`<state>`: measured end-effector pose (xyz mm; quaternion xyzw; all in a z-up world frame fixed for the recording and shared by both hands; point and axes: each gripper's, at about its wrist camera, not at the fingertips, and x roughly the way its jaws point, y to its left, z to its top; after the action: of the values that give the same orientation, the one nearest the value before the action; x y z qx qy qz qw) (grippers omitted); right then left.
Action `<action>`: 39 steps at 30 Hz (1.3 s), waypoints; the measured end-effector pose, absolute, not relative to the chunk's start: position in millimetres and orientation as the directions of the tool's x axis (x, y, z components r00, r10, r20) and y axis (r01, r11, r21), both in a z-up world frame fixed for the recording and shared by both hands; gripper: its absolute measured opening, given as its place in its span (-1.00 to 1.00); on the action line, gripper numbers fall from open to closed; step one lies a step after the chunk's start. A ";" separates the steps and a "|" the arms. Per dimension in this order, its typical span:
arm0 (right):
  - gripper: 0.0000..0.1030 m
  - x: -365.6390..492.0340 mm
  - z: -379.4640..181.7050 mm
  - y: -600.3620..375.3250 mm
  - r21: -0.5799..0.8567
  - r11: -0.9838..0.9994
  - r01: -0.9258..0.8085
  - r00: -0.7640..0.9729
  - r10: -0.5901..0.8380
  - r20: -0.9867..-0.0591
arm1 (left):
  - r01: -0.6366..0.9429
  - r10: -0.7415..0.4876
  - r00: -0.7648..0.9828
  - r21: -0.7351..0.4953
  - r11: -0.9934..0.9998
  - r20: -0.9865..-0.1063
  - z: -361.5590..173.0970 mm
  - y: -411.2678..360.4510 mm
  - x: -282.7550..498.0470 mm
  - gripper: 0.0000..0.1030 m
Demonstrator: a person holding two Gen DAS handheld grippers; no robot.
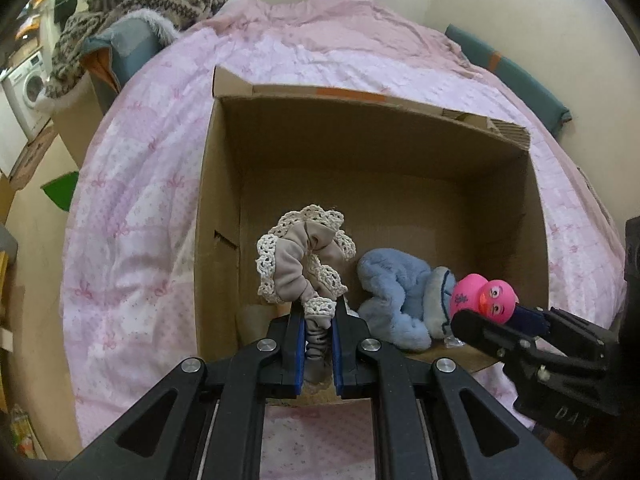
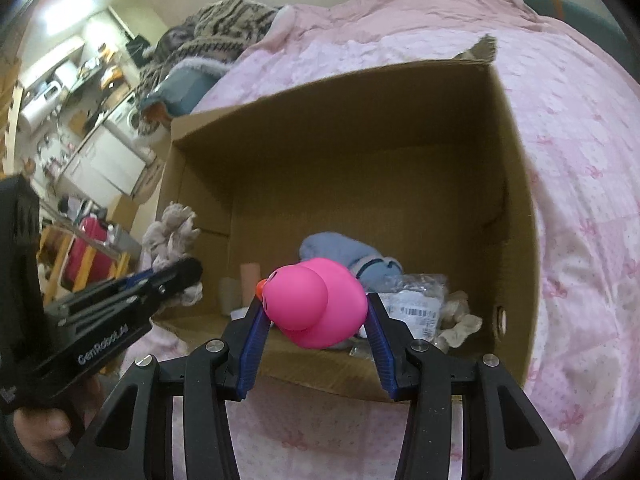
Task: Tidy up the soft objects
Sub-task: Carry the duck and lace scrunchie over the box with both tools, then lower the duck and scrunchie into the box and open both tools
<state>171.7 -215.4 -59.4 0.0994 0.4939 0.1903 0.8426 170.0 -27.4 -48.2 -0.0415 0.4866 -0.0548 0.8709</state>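
Observation:
An open cardboard box [image 1: 536, 208] [image 2: 516, 184] lies on a pink bed. My left gripper [image 1: 317, 312] is shut on a beige lace-trimmed scrunchie [image 1: 304, 256], held over the box's near left edge; it shows at left in the right wrist view [image 2: 172, 236]. My right gripper [image 2: 316, 304] is shut on a pink rubber duck [image 2: 316, 304] above the box's near edge; the duck also shows at the right in the left wrist view [image 1: 486, 298]. A light blue plush [image 1: 404, 296] [image 2: 340, 250] lies inside the box.
The pink quilt [image 1: 132, 216] [image 2: 580, 160] surrounds the box. A plastic packet with a barcode [image 2: 416, 304] and another beige scrunchie [image 2: 460, 324] lie inside the box. A patterned knit blanket [image 1: 132, 4] is piled at the bed's far left. A washing machine [image 1: 28, 88] stands beyond.

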 end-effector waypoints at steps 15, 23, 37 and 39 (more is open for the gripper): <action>-0.03 174.2 -63.2 -212.6 0.348 0.909 -0.229 0.429 0.415 -0.802 | 0.058 -0.132 0.516 -0.119 0.991 -0.847 -47.4 -31.1 168.6 -0.81; -0.03 174.3 -61.5 -214.7 0.373 0.901 -0.221 0.425 0.433 -0.795 | 0.045 -0.111 0.504 -0.102 0.994 -0.857 -53.0 -31.4 170.8 -0.81; 0.21 178.4 -61.0 -227.4 0.438 0.884 -0.164 0.437 0.463 -0.771 | 0.046 -0.109 0.496 -0.099 0.994 -0.861 -54.2 -31.5 170.7 -0.62; 0.26 178.8 -59.5 -228.9 0.444 0.882 -0.156 0.445 0.464 -0.766 | 0.037 -0.096 0.506 -0.090 0.995 -0.857 -51.4 -31.1 169.7 -0.44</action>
<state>178.8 -228.9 -59.5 0.1560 0.4929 0.1857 0.8356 169.7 -31.1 -51.4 -0.0298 0.4956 -0.0383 0.8672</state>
